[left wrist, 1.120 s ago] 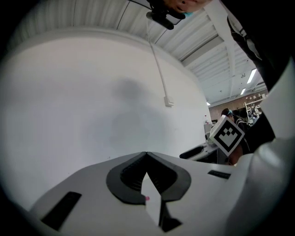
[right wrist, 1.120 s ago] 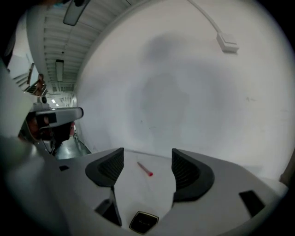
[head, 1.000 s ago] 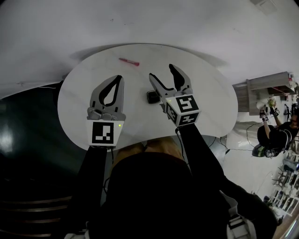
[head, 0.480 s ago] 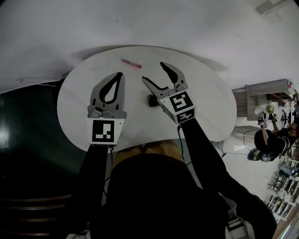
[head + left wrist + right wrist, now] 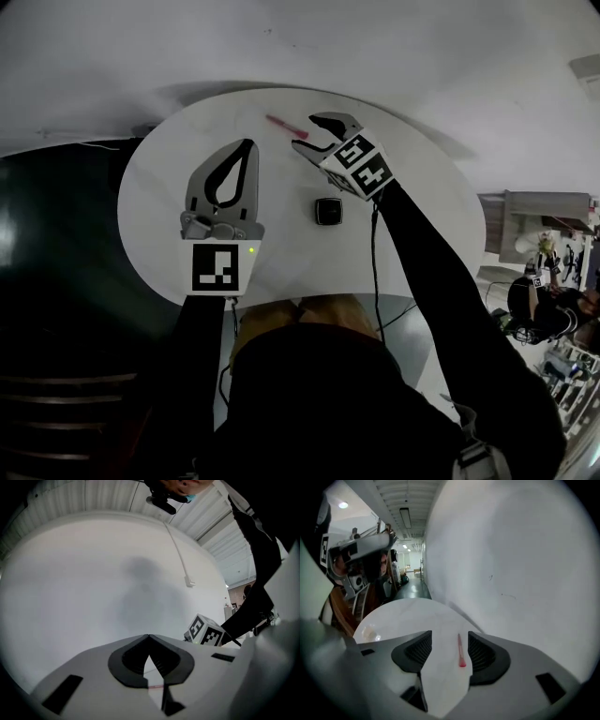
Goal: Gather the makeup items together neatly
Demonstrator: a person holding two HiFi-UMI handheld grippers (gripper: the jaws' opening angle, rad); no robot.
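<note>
A thin pink makeup stick (image 5: 286, 125) lies near the far edge of the round white table (image 5: 169, 187). A small black square compact (image 5: 328, 211) sits mid-table. My right gripper (image 5: 314, 133) reaches over the stick, tilted down. In the right gripper view the stick (image 5: 461, 651) lies on the table between the jaws of that gripper (image 5: 450, 641), near the right pad and untouched. These jaws have just been closing and still stand apart. My left gripper (image 5: 248, 143) hovers left of the compact, shut on nothing, tips meeting (image 5: 149, 635).
The table's far rim (image 5: 403, 616) drops to pale floor. A dark area borders the table on the left. A shelf unit (image 5: 534, 206) and another person (image 5: 544, 291) are at far right. The right gripper's marker cube (image 5: 206, 631) shows in the left gripper view.
My right gripper left the compact's side, moved to the far edge over the pink stick, tipped downward and narrowed its jaws. The left gripper slid slightly forward.
</note>
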